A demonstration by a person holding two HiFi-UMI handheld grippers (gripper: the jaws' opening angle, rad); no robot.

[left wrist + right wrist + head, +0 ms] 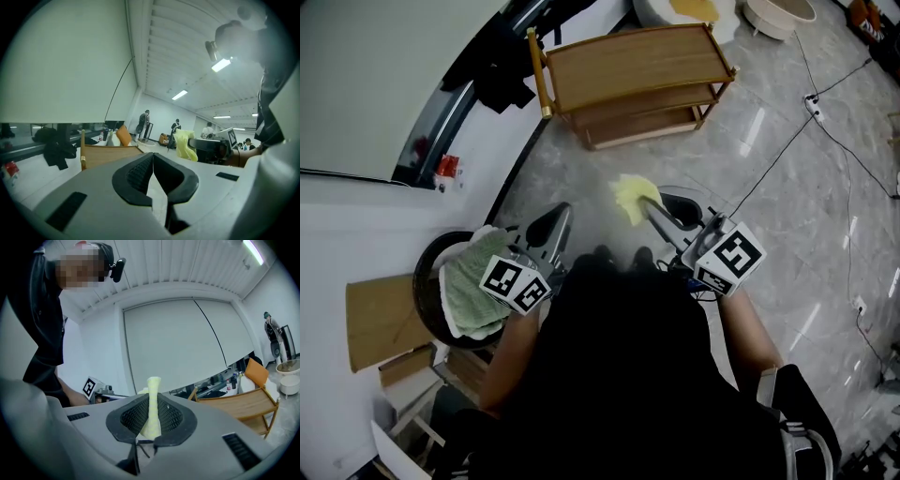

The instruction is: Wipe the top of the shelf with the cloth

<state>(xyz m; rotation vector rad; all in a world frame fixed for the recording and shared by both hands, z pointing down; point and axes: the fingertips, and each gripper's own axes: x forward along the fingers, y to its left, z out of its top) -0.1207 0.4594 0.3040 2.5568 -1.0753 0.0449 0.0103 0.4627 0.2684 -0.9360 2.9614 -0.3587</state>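
Observation:
The wooden shelf [634, 64] stands on the floor ahead of me, its top board bare. My right gripper [650, 203] is shut on a yellow cloth [629, 198], held in the air short of the shelf. In the right gripper view the cloth [152, 405] stands up between the shut jaws, with the shelf [239, 401] to the right. My left gripper [562, 214] is shut and holds nothing. In the left gripper view its jaws [152, 157] meet, the shelf [110, 154] lies beyond, and the cloth [186, 144] hangs at the right.
A dark round basin [427, 281] with a green towel [473, 281] sits at my left, beside cardboard [380, 319]. Cables [834, 141] run over the marble floor at the right. White bowls [778, 14] stand behind the shelf. People stand far off in the room [143, 123].

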